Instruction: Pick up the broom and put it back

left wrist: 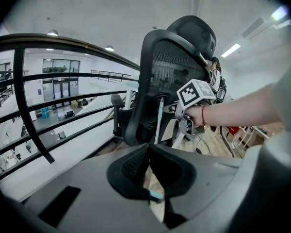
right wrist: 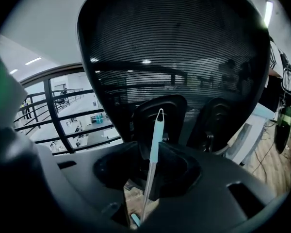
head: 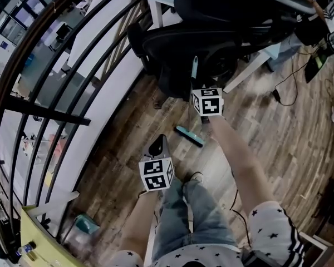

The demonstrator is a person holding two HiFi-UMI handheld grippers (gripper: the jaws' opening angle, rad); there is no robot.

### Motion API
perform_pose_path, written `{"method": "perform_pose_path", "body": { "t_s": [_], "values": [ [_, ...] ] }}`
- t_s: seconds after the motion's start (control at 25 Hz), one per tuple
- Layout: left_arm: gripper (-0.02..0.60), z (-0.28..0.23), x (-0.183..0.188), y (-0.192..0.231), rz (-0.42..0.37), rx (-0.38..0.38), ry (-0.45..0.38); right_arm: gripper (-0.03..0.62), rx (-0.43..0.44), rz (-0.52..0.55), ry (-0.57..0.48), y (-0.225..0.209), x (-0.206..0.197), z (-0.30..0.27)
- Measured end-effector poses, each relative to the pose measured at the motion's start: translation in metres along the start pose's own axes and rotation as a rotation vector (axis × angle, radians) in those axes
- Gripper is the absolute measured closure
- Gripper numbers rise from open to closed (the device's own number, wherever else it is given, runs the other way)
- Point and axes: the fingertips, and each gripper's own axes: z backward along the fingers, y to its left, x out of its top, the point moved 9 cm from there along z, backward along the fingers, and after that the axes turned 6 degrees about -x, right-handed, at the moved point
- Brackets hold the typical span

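A broom with a pale blue handle (head: 190, 115) stands nearly upright, its top leaning on the back of a black office chair (head: 211, 32) and its teal head (head: 189, 136) on the wooden floor. My right gripper (head: 196, 89) is at the upper handle; in the right gripper view the handle (right wrist: 154, 144) passes between the jaws (right wrist: 153, 154), which stand apart from it, open. The left gripper view shows the same handle (left wrist: 157, 123) and the right gripper (left wrist: 178, 111) beside it. My left gripper (head: 159, 143) hangs lower and nearer to me, its tips (left wrist: 148, 148) together, holding nothing.
A curved black railing (head: 55, 65) with a drop behind it runs along the left. A white desk (head: 158, 1) stands behind the chair. Cables (head: 284, 88) lie on the floor to the right. A teal bin (head: 86, 224) and a yellow surface (head: 33, 232) sit at the lower left.
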Motion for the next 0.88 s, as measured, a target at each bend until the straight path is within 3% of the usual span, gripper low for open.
{"method": "perform_pose_path", "body": {
  "t_s": [0.36, 0.64, 0.88],
  "values": [
    [0.571, -0.013, -0.015, 0.012, 0.007, 0.004, 0.016, 0.454, -0.031, -0.035, 0.026, 0.005, -0.002, -0.040],
    [0.571, -0.022, -0.024, 0.020, 0.011, -0.001, 0.029, 0.461, -0.181, -0.030, -0.017, 0.013, -0.004, -0.046],
    [0.571, -0.023, -0.032, 0.024, 0.025, -0.001, 0.032, 0.461, -0.221, -0.066, -0.032, 0.015, -0.003, -0.046]
  ]
}}
